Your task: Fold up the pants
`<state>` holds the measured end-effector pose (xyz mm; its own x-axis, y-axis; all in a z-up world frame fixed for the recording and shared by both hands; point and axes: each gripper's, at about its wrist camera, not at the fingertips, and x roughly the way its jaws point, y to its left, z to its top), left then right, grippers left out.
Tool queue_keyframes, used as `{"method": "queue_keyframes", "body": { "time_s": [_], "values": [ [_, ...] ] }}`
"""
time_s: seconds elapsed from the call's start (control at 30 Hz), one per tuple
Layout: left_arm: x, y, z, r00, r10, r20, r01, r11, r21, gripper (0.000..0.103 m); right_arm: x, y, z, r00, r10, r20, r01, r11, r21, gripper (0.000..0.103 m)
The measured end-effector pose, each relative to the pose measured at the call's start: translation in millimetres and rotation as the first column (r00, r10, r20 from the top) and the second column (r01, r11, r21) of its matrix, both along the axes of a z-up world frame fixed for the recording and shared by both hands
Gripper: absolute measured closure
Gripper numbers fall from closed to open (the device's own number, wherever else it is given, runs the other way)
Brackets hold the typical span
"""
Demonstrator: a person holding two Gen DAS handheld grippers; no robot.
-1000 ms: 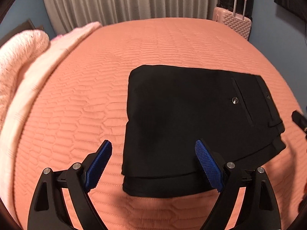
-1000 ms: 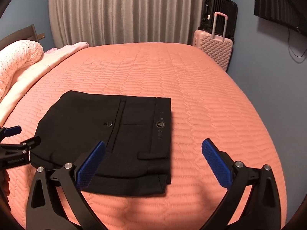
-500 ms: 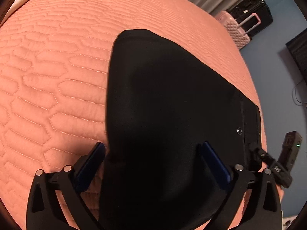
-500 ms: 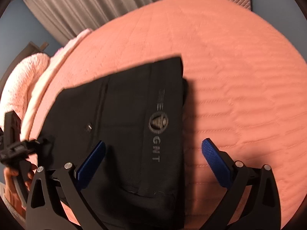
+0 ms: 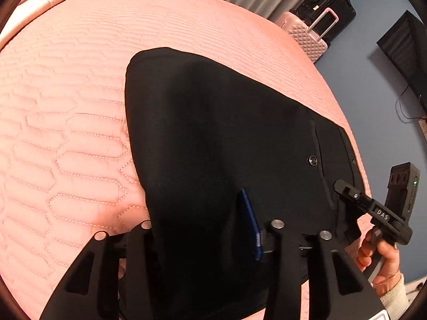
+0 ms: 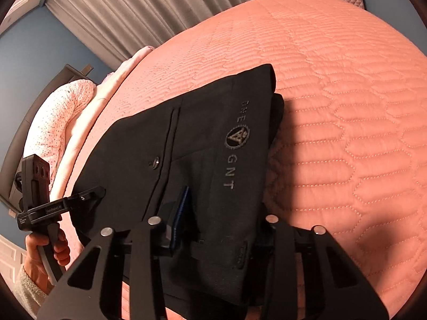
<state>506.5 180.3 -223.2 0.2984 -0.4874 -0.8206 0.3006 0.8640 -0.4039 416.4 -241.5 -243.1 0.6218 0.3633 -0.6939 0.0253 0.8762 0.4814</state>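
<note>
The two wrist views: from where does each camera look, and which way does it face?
Left wrist view: sits on the left gripper, faces down along its fingers at the black pants on the pink bedspread; the right hand shows.
Right wrist view: sits on the right gripper, faces down at the pants' logo end; the left hand shows.
Shared: pants, bedspread, curtain, and each view shows the other gripper closed on the pants' near edge.

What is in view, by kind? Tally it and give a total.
pants: 1
grippers: 2, the left gripper and right gripper, jaws of both just closing, pants between them
suitcases: 2, the pink suitcase and black suitcase
Total: 5
</note>
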Motion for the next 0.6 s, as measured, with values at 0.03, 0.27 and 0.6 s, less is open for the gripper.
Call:
{"method": "queue_keyframes", "body": {
  "time_s": [0.03,0.27,0.6],
  "values": [
    [1,2,0,1.0,0.003,-0.008,-0.003,1.0,-0.016,0.077,-1,1,3,1.0,0.002,0.005,-0.002,1.0,0.001,0.075],
    [-25,17,24,0.999,-0.036,-0.001,0.036,0.997,-0.064,0.091,-35,16,38,0.998,0.049,0.027,-0.049,0.999,-0.003,0.083],
    [-143,39,35,0.991,-0.128,-0.032,0.129,0.991,0.03,0.086,-165,36,26,0.995,0.039,-0.092,-0.037,0.999,0.025,0.08]
  ]
}}
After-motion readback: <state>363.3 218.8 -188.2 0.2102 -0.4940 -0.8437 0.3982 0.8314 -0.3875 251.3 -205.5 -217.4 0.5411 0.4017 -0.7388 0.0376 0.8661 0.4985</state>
